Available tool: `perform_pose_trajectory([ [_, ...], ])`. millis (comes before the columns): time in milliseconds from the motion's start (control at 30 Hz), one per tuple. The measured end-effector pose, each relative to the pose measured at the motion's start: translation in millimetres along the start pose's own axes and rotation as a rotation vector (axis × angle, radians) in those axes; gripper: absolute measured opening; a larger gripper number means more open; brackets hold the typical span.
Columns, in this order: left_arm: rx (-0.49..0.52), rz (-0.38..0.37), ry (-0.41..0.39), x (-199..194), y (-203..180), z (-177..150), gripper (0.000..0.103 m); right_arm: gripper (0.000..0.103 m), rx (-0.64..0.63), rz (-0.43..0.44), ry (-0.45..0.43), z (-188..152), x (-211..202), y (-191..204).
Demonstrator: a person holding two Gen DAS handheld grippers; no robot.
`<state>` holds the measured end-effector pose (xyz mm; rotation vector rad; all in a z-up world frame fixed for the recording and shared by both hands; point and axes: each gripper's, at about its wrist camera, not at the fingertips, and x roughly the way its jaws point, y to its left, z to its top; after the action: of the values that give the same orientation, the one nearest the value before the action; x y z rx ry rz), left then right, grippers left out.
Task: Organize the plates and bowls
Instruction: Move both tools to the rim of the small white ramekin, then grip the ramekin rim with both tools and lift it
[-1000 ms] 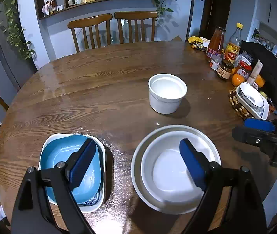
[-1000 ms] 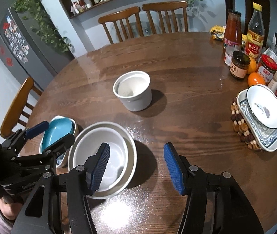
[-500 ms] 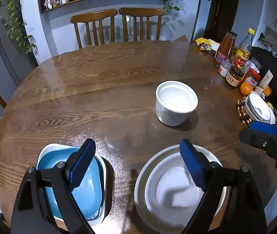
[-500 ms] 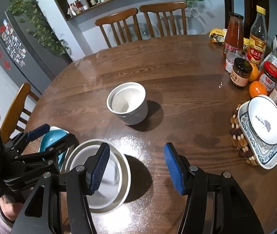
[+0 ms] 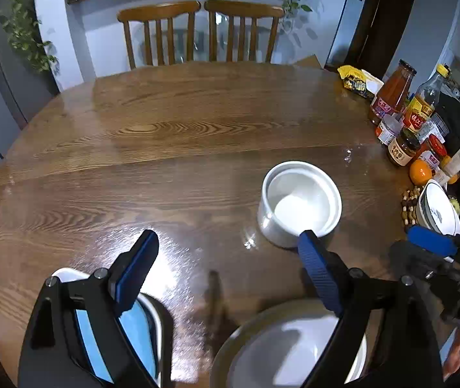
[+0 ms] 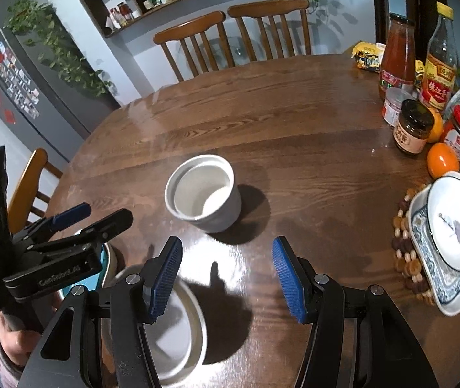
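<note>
Approach step: I hold both hand-held grippers empty, left hand-held gripper (image 5: 226, 274) wide, right hand-held gripper (image 6: 226, 278) half-spread, facing the white cup-bowl (image 6: 203, 192) mid-counter (image 6: 294, 123). Next, I judge, one must straddle its rim squarely before closing.

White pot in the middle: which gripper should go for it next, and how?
Probably ease the right gripper forward: the white pot stands alone just ahead of its open, empty jaws, and looks wider than their gap, so open them first.
</note>
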<state>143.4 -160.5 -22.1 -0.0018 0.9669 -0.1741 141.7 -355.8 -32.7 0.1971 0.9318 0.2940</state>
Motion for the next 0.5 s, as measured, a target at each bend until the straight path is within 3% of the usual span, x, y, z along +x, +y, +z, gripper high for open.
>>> perform_pose_trajectory([
  [133,-0.004,-0.003,0.065,23,-3,12,0.088,0.059,0.003,-0.005,0.031,17,21,2],
  [233,0.005,0.028,0.082,36,-5,21,0.088,0.059,0.006,-0.017,0.046,27,35,3],
  [500,-0.013,0.001,0.117,57,2,28,0.084,0.059,0.039,-0.028,0.085,42,64,-2],
])
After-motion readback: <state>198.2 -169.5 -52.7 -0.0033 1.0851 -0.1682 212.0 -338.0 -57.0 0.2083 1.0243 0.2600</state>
